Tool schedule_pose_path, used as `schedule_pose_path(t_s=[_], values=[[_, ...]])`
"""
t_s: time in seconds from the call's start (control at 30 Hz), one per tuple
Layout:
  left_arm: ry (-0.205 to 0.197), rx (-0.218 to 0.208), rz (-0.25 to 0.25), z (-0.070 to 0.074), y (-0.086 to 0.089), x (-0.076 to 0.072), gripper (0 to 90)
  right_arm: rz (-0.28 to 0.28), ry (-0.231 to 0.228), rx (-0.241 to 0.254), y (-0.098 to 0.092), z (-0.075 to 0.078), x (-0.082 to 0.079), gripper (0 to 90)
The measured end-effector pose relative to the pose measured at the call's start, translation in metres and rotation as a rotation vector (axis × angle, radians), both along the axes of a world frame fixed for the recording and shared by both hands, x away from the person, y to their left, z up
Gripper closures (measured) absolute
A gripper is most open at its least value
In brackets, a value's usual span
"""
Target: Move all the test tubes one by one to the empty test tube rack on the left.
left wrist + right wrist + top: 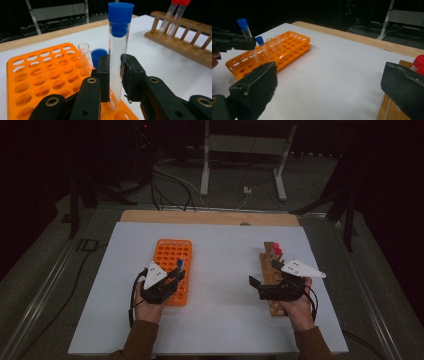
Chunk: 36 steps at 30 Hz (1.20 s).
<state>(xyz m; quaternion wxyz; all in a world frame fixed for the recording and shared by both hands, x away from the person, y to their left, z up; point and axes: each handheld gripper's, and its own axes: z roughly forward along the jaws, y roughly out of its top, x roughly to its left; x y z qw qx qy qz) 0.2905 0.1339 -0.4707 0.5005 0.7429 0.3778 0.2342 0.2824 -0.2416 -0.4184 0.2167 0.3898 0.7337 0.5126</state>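
Blue-capped tube (117, 55) stands upright, clamped in the left tool (115, 75), its base at a hole of the orange rack (37, 75), likely for seating; right tool (329, 87) gapes empty beside the wooden rack (272, 275) on the worktop (225, 285)

On the tabletop (220, 285) two racks stand well apart. The plastic rack (172, 262) sits left of the middle, the wooden rack (270, 270) toward the right edge, both running front to back. The left claw (176, 276) is over the plastic rack's right side, near its front end, and a capped tube (118, 50) stands upright between its jaws, foot just above the rack. More tubes (86, 57) stand in the rack behind it. The right claw (260, 286) is at the wooden rack's near end, capped tubes (276, 251) standing toward the far end.
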Motion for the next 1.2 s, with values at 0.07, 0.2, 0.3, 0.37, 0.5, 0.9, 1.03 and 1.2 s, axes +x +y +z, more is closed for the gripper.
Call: schedule_pose_path(t_s=[0.07, 0.2, 0.3, 0.37, 0.5, 0.9, 1.03, 1.2], values=[[0.003, 0.006, 0.003, -0.003, -0.001, 0.001, 77.4, 0.0, -0.002, 0.0, 0.0, 0.0, 0.0, 1.1], [0.015, 0.023, 0.008, -0.005, -0.002, 0.0, 77.4, -0.001, -0.004, 0.003, -0.001, 0.0, 0.0, 1.1], [0.044, 0.052, 0.015, -0.01, -0.002, 0.0, 77.4, -0.003, -0.002, 0.001, -0.002, -0.001, 0.0, 1.1], [0.069, 0.086, 0.016, -0.013, -0.003, 0.001, 77.5, -0.003, -0.001, 0.001, -0.002, -0.001, 0.0, 1.1], [0.102, 0.146, 0.02, -0.018, -0.008, 0.003, 77.7, 0.0, -0.001, -0.005, -0.002, -0.001, -0.001, 1.1], [0.135, 0.191, 0.025, -0.02, -0.012, 0.004, 77.1, -0.001, 0.003, -0.003, -0.003, -0.002, 0.001, 1.2], [0.143, 0.172, 0.036, -0.02, -0.008, 0.003, 66.7, -0.002, 0.006, 0.0, -0.003, -0.002, 0.001, 1.2], [0.142, 0.15, 0.04, -0.019, -0.004, -0.001, 55.5, -0.003, 0.001, 0.004, -0.004, -0.001, 0.001, 1.2]])
